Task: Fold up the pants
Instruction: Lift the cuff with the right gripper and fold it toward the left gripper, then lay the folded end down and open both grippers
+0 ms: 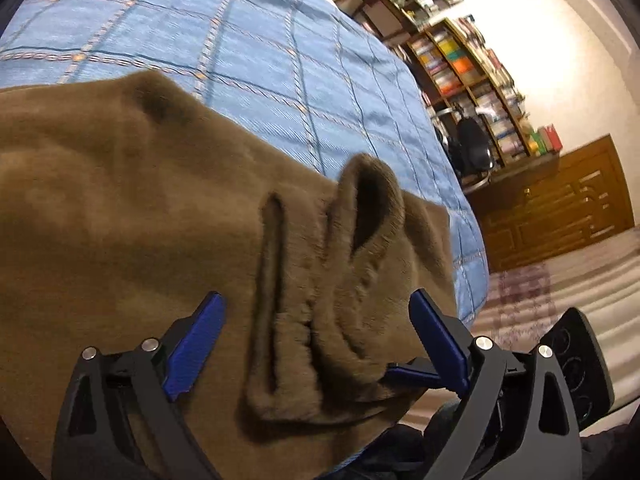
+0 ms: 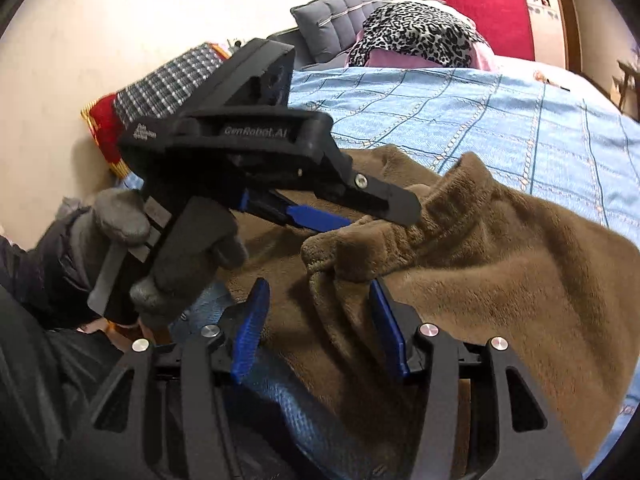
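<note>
Brown fleece pants (image 1: 120,208) lie spread on a blue checked bedspread (image 1: 248,40), bunched into ridges near the bed's edge. My left gripper (image 1: 316,312) stands open over those ridges, its blue pads (image 1: 200,336) wide apart and off the cloth. In the right wrist view the same left gripper (image 2: 380,216), held by a gloved hand (image 2: 120,240), reaches onto the gathered waistband (image 2: 360,240). My right gripper (image 2: 318,308) is open with a fold of the pants (image 2: 500,280) between its pads. The left pad does not press on the cloth.
Beyond the bed's right edge are a tall bookshelf (image 1: 460,52), a black office chair (image 1: 472,144), a wooden cabinet (image 1: 560,200) and a rug on the floor (image 1: 520,300). At the head of the bed lie a grey cushion (image 2: 336,20), a leopard-print cloth (image 2: 420,28) and a checked cloth (image 2: 168,84).
</note>
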{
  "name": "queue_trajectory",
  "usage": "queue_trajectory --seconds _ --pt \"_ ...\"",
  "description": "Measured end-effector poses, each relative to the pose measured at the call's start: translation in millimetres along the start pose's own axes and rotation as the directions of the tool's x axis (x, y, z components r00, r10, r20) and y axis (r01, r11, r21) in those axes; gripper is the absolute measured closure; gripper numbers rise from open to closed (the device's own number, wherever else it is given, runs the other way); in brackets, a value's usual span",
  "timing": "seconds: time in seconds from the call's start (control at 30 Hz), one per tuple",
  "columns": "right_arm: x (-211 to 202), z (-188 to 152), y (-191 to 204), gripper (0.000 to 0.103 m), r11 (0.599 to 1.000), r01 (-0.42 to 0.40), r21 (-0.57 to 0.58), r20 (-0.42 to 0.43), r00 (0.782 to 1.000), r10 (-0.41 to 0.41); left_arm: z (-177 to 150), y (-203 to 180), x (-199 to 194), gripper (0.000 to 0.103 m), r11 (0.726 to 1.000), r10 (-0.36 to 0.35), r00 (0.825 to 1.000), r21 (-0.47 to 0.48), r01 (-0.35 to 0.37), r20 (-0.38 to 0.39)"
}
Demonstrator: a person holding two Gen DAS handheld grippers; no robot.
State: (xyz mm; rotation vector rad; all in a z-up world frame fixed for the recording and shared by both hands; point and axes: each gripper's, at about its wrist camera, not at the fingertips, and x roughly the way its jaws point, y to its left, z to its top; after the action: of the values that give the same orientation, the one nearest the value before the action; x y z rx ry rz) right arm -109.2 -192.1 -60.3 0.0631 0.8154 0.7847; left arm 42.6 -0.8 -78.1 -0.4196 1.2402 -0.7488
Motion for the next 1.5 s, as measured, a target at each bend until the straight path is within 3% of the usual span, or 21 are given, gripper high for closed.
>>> queue_trajectory --seconds 0.13,0.2,0.33,0.47,0.6,0.77,0.9,1.0,1.1,1.2,1.27,1.3,1.37,1.5 --pt "-14 -2 -10 0.049 1.0 0.01 0.025 0.016 1.0 -0.01 -1 -14 12 0.013 0.998 0.014 1.0 0.056 -0.013 -0.017" --pt "-25 -8 -19 0.049 0.998 0.024 0.051 0.027 0.999 -0.026 -4 -17 19 0.024 0.997 0.031 0.999 0.078 -0.029 -0.024" --pt "-44 -17 -37 0.049 0.991 0.049 0.123 0.053 0.997 -0.056 -6 -18 24 0.07 0.991 0.099 0.995 0.098 -0.096 -0.026" --pt "-67 -22 -58 0.049 0.977 0.077 0.198 0.093 0.991 -0.097 -9 -21 4 0.078 0.991 0.068 0.997 0.115 -0.07 0.019" --pt "-95 -21 -75 0.049 0.959 0.089 0.269 0.157 0.978 -0.135 -13 -37 -34 0.078 0.973 0.09 0.987 0.198 -0.115 0.133" --pt "-102 -15 -85 0.049 0.947 0.129 0.294 0.176 0.967 -0.186 -16 -17 -72 0.077 0.966 0.156 0.963 0.168 -0.196 0.221" --pt "-90 -9 -89 0.049 0.941 0.145 0.306 0.166 0.965 -0.203 -22 13 -76 0.077 0.966 0.211 0.956 0.108 -0.237 0.205" --pt "-70 2 -88 0.049 0.933 0.206 0.296 0.128 0.959 -0.252 -32 31 -69 0.076 0.959 0.251 0.951 0.087 -0.27 0.183" --pt "-47 3 -89 0.049 0.924 0.257 0.284 0.066 0.956 -0.286 -38 43 -58 0.071 0.953 0.284 0.945 0.063 -0.298 0.165" --pt "-28 -1 -88 0.049 0.917 0.311 0.252 0.0 0.947 -0.321 -39 44 -53 0.06 0.946 0.306 0.936 0.052 -0.319 0.176" --pt "-16 -9 -88 0.049 0.913 0.34 0.226 -0.046 0.94 -0.338 -41 41 -56 0.042 0.929 0.347 0.919 0.065 -0.364 0.186" --pt "-12 -13 -87 0.049 0.912 0.352 0.21 -0.062 0.936 -0.347 -41 41 -58 0.038 0.919 0.37 0.909 0.07 -0.389 0.193" --pt "-10 -15 -85 0.049 0.912 0.362 0.191 -0.057 0.932 -0.358 -41 37 -65 0.037 0.902 0.4 0.891 0.081 -0.424 0.215" --pt "-10 -15 -84 0.049 0.91 0.363 0.199 -0.052 0.931 -0.36 -38 24 -85 0.037 0.894 0.408 0.863 0.061 -0.444 0.296"
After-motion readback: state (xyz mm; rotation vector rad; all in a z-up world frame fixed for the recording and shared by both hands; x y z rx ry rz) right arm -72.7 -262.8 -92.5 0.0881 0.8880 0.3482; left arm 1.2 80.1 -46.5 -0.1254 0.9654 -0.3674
